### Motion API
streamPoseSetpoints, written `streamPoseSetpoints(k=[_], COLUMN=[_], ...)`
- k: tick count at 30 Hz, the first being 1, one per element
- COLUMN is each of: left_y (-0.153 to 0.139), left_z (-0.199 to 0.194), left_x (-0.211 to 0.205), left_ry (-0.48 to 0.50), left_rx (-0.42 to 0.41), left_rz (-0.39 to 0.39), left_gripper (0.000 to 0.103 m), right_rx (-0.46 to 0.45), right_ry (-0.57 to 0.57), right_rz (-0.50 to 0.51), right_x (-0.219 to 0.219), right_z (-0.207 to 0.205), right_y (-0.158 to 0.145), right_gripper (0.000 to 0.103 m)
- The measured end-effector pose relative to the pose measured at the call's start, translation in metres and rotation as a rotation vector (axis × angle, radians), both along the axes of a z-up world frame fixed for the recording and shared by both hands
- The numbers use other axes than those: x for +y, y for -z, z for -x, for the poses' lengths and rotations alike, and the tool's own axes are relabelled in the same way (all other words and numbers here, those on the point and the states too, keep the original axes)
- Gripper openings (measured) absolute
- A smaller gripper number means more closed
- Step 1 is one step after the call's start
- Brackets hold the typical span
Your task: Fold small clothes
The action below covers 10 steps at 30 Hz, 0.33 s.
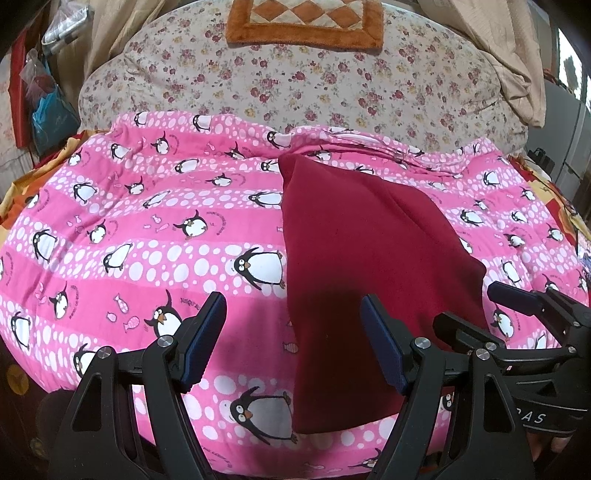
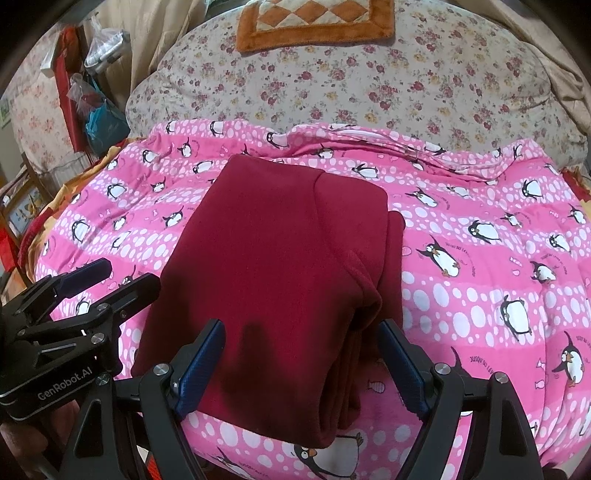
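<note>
A bed fills both views, spread with a pink penguin-print quilt (image 2: pixel 480 295). Nearest the cameras, the left hand-held gripper (image 1: pixel 293 343) hovers with its jaws wide apart and nothing between them; its right finger hangs over the garment's near left edge, its left finger over bare quilt. The right hand-held gripper (image 2: pixel 301 365) is likewise spread wide and empty, poised above the near end of the dark red garment (image 2: pixel 273 266), at about 6 o'clock of it.

The garment lies flat on the quilt, already doubled into a long stack, with layered edges showing along its right side at about 3 o'clock. Its far end points toward 12 o'clock.

The likely step is another fold, bringing the near end up to the far end. To do it well, each gripper should pinch all the layers at a near corner, lift both evenly, and lay the edge square on the far edge so the stack does not skew.

Beyond the garment lies a flowered cushion (image 2: pixel 351 81), and on it an orange checked mat (image 2: pixel 314 18).
</note>
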<state>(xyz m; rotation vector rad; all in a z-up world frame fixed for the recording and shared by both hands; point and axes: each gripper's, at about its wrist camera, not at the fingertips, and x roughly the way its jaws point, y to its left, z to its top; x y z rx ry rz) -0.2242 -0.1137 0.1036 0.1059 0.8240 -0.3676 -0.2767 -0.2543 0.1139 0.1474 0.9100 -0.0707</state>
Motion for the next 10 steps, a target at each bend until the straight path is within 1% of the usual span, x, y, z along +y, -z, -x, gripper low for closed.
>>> streamPoseSetpoints(k=[10], left_y=[0.0046], left_z=[-0.0050], left_x=[0.0019], left_ry=[0.001], left_rx=[0.011], left_rz=[0.005], left_gripper=[0.076], right_rx=[0.015], right_ry=[-0.010], right_rz=[0.000], right_x=[-0.0039], right_z=[-0.0034], right_y=[0.0048], right_gripper=[0.082])
